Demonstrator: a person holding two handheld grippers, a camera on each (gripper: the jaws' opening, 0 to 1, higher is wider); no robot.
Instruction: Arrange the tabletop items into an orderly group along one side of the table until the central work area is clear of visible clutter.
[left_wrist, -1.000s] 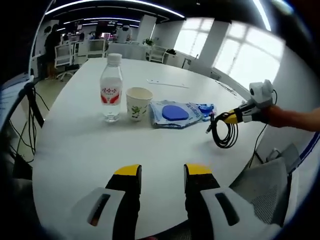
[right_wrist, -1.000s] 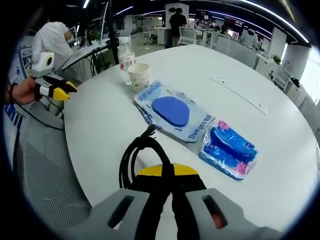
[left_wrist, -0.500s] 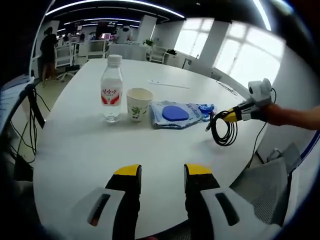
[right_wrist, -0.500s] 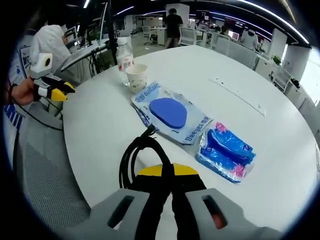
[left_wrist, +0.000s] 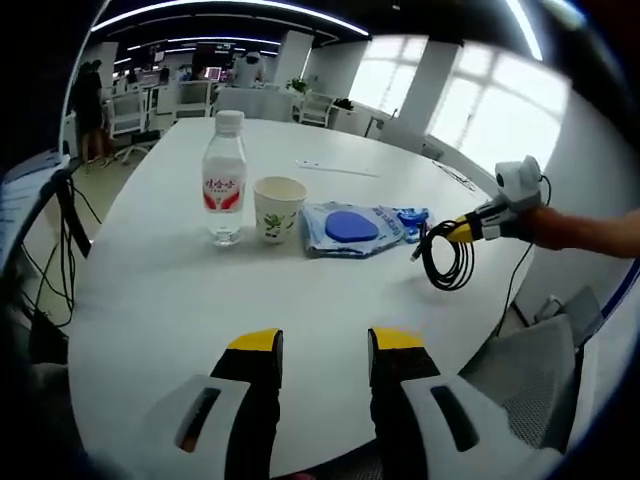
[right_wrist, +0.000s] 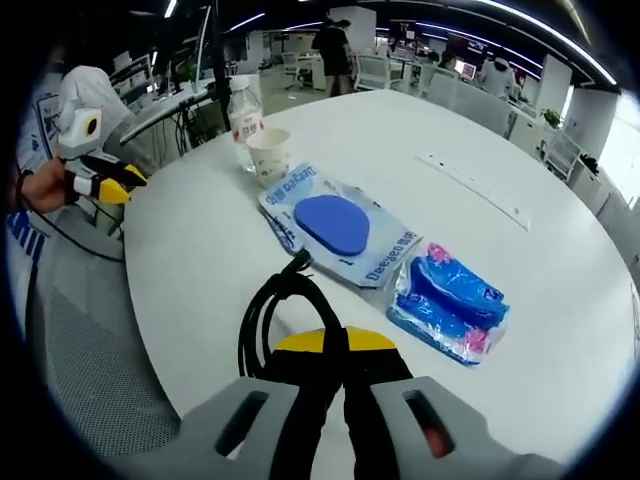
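Observation:
On the white table (left_wrist: 150, 300) stand a clear water bottle (left_wrist: 222, 178) with a red label and a paper cup (left_wrist: 277, 208) beside it. To their right lies a clear bag holding a blue pad (left_wrist: 352, 226), then a blue patterned packet (right_wrist: 446, 298). My left gripper (left_wrist: 322, 345) is open over the near table edge, with nothing between its yellow tips. My right gripper (right_wrist: 333, 345) is shut on a coiled black cable (right_wrist: 278, 311), which hangs at the right of the left gripper view as the cable (left_wrist: 445, 260), held just above the table.
A long white strip (right_wrist: 472, 188) lies on the far part of the table. A mesh chair (left_wrist: 530, 370) stands by the table edge. Office desks, chairs and people fill the background. The table (right_wrist: 200, 250) is bare between the items and my left gripper.
The right gripper with the cable has shifted slightly, so the bag and packet sit a little further left in its view. The left gripper has held still.

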